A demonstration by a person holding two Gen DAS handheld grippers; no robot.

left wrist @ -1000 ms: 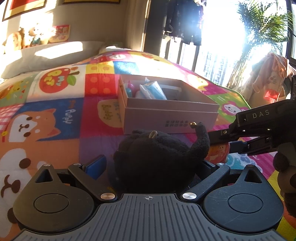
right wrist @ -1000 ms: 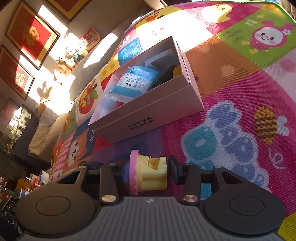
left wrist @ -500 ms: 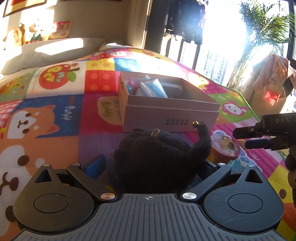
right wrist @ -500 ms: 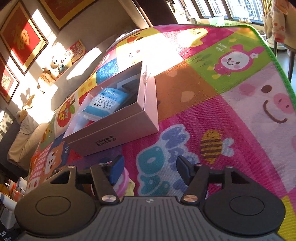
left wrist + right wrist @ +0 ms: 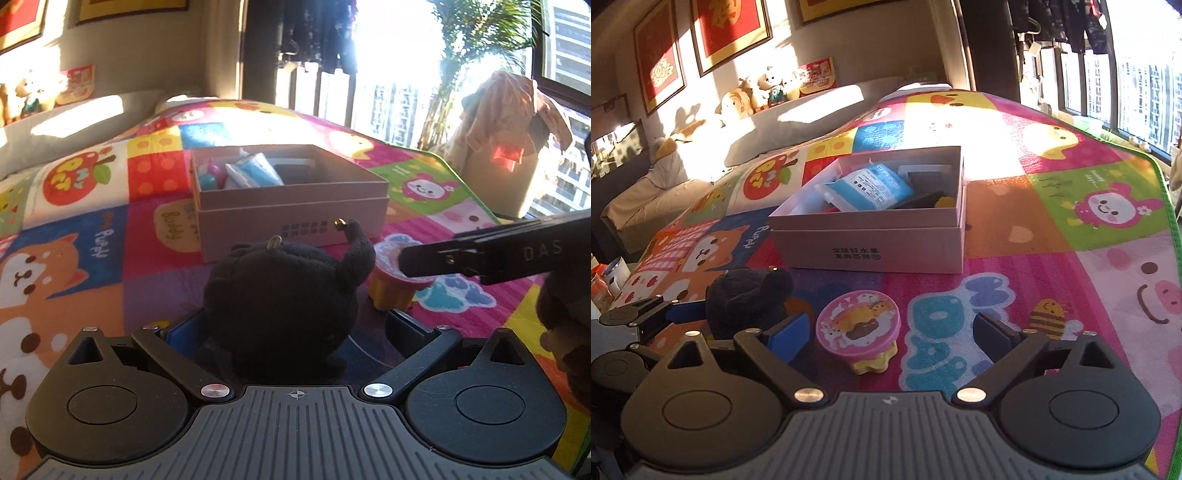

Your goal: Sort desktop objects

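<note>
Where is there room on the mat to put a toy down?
Right of the box, the mat's orange, green and pig squares lie bare. It is crowded in front of the box, where the black plush and pink-lidded toy sit close together.

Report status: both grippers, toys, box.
Left gripper around black plush. Right gripper jaws opening, pink-lidded toy on mat between them. Box path clear.

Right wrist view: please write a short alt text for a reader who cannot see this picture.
The right hand-held gripper is opening around a small pink-lidded yellow toy that stands on a colourful cartoon play mat, its fingers clear of the toy. Beyond lies an open cardboard box with a blue packet inside; at left, the left hand-held gripper holds a black plush toy.
</note>
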